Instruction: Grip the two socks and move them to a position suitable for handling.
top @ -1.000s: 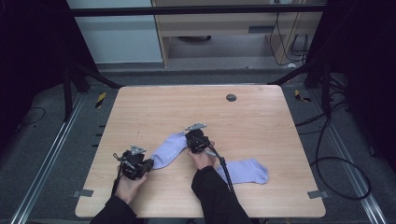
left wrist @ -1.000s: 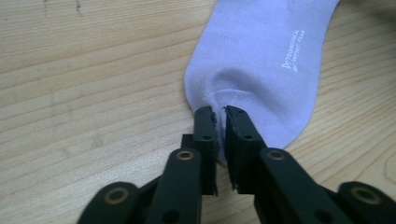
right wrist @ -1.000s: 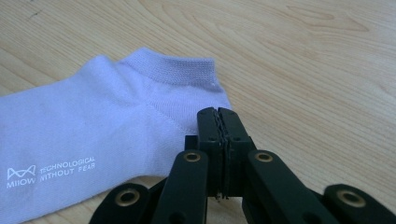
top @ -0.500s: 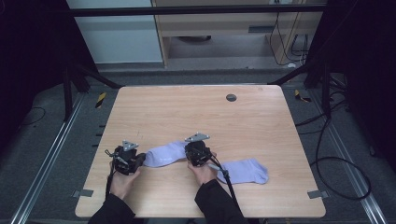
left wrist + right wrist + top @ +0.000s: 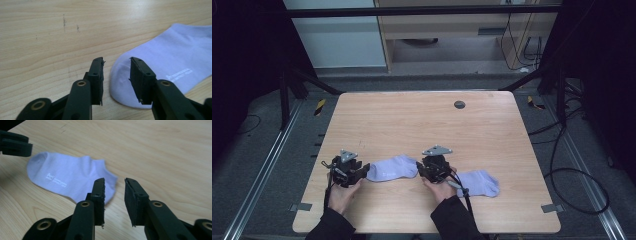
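A light purple sock [image 5: 392,167] lies flat on the wooden table [image 5: 412,120], stretched out between my two grippers. In the left gripper view its toe [image 5: 175,57] rests on the wood beneath my left gripper [image 5: 116,60] [image 5: 363,169]. Those jaws have just been opening, and the pads stand apart without pressing on it. My right gripper [image 5: 114,181] [image 5: 421,169] hovers at the sock's other end [image 5: 67,175]; its jaws have also just been opening and grip nothing. A second purple sock [image 5: 479,182] lies to the right of my right hand.
A dark round grommet [image 5: 459,104] sits in the table's far part. Cables [image 5: 572,165] loop on the floor to the right, and a metal rail [image 5: 267,175] runs along the left. The other gripper's jaw [image 5: 15,145] shows at the upper left of the right gripper view.
The sock hung slanted between both shut grippers; now it lies flat and both have let go. My right gripper moved toward the near edge.
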A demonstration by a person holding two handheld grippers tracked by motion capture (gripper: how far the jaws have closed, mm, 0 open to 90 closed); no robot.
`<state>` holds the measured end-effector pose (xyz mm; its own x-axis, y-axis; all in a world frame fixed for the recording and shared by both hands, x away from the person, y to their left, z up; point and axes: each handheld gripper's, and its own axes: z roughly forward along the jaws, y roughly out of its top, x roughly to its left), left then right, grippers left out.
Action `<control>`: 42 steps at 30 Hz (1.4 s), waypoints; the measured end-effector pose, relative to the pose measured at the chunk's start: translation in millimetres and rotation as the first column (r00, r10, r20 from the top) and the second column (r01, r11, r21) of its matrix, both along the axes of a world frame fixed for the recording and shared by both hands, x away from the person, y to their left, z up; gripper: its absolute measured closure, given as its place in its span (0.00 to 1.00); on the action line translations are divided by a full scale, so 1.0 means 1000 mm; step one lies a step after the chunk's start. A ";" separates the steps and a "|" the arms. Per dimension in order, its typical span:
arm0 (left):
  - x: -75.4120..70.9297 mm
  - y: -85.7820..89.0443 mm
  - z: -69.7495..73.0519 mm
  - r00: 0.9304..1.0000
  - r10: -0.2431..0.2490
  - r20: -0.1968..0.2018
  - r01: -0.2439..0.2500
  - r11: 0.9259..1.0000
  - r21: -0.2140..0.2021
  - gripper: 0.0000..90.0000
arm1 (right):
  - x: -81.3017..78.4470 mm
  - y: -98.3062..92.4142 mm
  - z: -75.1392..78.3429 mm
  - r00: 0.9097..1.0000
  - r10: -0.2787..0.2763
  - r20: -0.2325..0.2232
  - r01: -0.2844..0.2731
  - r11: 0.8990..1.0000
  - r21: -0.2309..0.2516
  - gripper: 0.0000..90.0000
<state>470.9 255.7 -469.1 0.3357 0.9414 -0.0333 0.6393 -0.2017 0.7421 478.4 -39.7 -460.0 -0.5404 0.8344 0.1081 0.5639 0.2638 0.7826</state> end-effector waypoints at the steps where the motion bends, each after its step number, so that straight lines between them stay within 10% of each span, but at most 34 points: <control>1: -0.001 -0.001 0.002 1.000 -0.002 0.004 0.002 1.000 -0.007 0.64 | -0.001 -0.007 0.005 1.000 -0.008 0.010 0.008 1.000 -0.004 0.75; 21: -0.025 -0.064 0.016 0.984 -0.177 0.027 0.178 0.984 -0.032 0.50 | -0.041 -0.145 0.011 0.994 -0.103 0.022 0.103 0.994 0.031 0.54; 42: -0.024 -0.167 0.010 0.937 -0.349 0.010 0.349 0.937 -0.023 0.50 | -0.058 -0.197 -0.013 0.988 -0.158 0.002 0.157 0.985 -0.078 0.57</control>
